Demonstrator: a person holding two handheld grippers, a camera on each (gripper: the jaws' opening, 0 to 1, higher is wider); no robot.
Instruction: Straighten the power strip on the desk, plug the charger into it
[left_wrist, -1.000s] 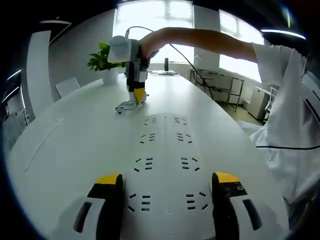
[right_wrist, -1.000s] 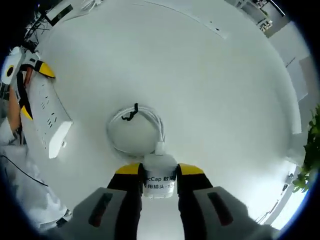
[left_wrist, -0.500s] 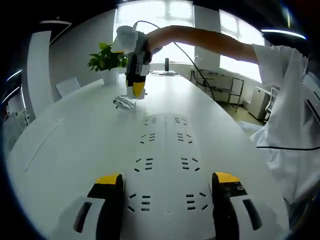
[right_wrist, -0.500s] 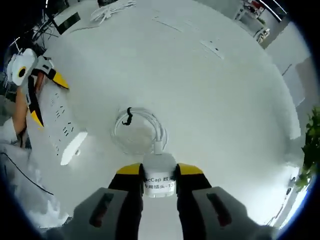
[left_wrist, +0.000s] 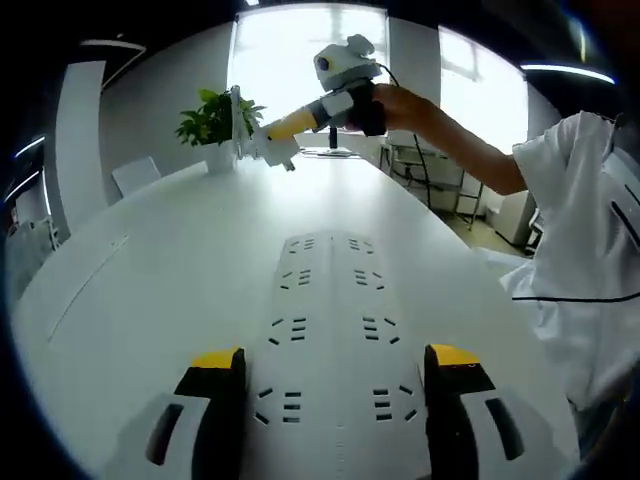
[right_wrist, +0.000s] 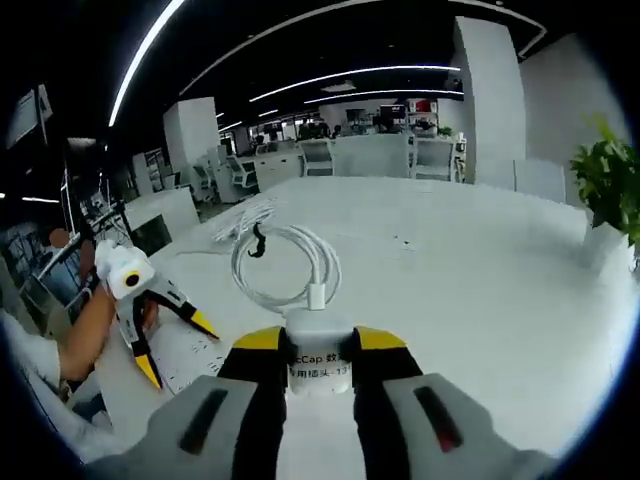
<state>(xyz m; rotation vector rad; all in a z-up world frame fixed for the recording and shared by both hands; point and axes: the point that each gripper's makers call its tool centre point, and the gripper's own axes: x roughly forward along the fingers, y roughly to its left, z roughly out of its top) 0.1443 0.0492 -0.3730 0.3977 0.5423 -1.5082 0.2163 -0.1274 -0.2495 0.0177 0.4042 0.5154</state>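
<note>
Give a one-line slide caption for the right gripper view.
Right claw holds the charger aloft, its coiled cable hanging ahead.

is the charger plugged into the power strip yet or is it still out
Out. The right claw holds the charger up in the air, its coiled cable hanging free, while the power strip lies on the desk with nothing in its sockets.

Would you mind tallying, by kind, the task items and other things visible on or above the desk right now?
Power strips: 1, the power strip lying on the desk.
Chargers: 1, the charger, gripped by the right gripper.
Coiled cables: 1, the white cable hanging from the charger.
Potted plants: 1, the plant.
Total: 4.
</note>
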